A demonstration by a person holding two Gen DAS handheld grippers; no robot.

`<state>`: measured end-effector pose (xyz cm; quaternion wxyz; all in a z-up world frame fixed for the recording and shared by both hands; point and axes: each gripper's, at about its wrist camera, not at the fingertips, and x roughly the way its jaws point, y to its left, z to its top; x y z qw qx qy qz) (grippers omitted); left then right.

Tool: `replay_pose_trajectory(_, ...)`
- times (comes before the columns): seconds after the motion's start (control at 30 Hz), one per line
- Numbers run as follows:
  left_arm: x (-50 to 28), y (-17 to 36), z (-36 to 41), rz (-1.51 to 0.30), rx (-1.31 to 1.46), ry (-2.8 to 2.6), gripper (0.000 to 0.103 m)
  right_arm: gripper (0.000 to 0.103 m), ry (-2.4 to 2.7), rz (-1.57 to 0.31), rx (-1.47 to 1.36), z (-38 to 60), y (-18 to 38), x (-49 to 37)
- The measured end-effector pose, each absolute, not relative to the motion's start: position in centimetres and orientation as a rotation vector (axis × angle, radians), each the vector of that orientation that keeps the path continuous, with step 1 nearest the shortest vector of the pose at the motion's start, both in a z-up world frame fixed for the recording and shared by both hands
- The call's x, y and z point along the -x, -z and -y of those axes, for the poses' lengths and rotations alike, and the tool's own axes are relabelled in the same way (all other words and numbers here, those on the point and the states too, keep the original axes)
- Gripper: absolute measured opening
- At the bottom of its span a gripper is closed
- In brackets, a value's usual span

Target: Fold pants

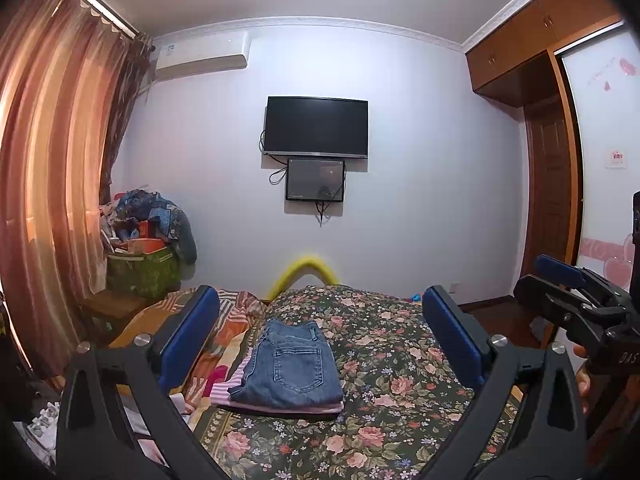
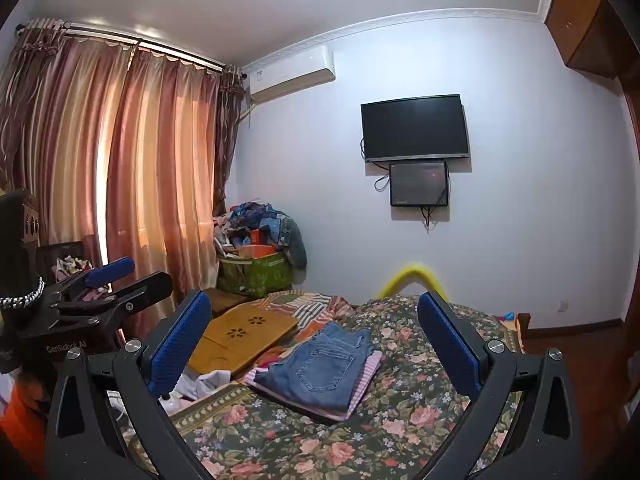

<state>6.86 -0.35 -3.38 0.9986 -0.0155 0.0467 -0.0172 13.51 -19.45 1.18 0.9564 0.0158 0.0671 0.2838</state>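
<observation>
Left gripper [image 1: 320, 336], right gripper [image 2: 314, 338] both spread, empty, above folded jeans [image 1: 292, 364]; floral bedspread [image 1: 392, 360] bare rightward.

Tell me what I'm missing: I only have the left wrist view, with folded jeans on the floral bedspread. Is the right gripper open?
Observer: Yes. The right gripper has its fingers spread wide with nothing between them; the folded jeans lie ahead of it, untouched.
Operator: Does my left finger hide anything beside the jeans?
Observer: A wooden board with flower cutouts lies on the bed, to the left of the jeans.
Operator: Anything else near that board?
Observer: A crumpled white cloth sits at the board's near edge.
</observation>
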Motion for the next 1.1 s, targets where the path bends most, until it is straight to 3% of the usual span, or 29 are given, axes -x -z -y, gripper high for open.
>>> replay_pose_trajectory(1.1,-7.18,3.62,0.34,-0.107,0.054,0.072,0.103,0.103,-0.562,-0.150,-0.044,19.50,-1.05,-13.57)
